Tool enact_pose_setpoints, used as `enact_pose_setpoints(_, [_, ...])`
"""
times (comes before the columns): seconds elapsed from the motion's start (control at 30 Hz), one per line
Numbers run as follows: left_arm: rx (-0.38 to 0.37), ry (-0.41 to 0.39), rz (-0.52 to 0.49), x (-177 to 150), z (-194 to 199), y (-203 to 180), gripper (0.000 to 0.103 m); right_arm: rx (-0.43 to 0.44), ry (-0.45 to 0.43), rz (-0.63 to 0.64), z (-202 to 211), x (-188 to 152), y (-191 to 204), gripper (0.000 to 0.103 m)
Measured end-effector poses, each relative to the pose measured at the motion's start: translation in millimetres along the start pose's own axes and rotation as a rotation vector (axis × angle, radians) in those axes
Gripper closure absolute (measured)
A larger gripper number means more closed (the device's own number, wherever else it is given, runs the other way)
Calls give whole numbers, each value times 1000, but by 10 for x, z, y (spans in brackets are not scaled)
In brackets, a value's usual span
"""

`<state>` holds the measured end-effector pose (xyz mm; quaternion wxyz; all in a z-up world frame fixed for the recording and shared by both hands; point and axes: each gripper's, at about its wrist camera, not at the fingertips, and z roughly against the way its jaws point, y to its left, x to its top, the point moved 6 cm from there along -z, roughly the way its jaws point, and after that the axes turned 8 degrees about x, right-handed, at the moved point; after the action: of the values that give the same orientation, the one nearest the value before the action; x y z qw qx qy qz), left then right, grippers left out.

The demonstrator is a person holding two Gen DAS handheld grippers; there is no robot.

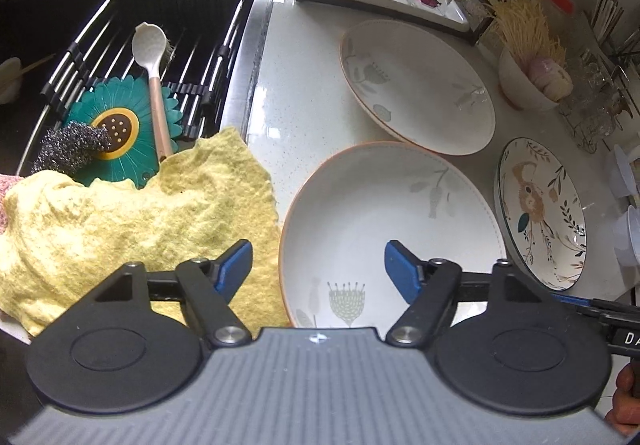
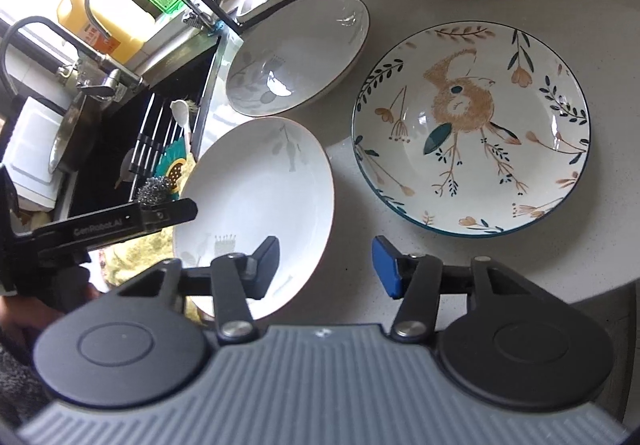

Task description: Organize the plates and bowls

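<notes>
Left wrist view: left gripper (image 1: 319, 265), jaws parted and empty, straddles the near-left rim of the white orange-rimmed ceramic plate (image 1: 384, 213). Right gripper (image 2: 326, 265), likewise empty, straddles its right rim.

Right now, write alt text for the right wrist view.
The right tool stands open astride the near white plate's right rim on a pale counter. Beyond lie a second white plate and a rabbit-patterned plate; the sink is at left.
</notes>
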<state>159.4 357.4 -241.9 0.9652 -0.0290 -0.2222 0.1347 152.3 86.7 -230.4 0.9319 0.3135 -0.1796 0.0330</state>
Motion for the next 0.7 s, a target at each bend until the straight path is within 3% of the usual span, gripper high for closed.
enact_pose_setpoints(0.2, [-7,19,-4,24,-167,66,54,-13,8,-24,-226,-12,5,67])
enact_pose_setpoints(0.27, [-17,29,-14,49,-213,74,69,-30,3,-23,-259,4,8,71])
enact_pose_setpoints(0.47, [-48,42,-26,93,-292,104,78,-41,-13,-29,-309,37,-18,85])
enact_pose_setpoints(0.7, [-59,50,-48,97,-323,133,84,-41,-17,-24,-365,33,-41,90])
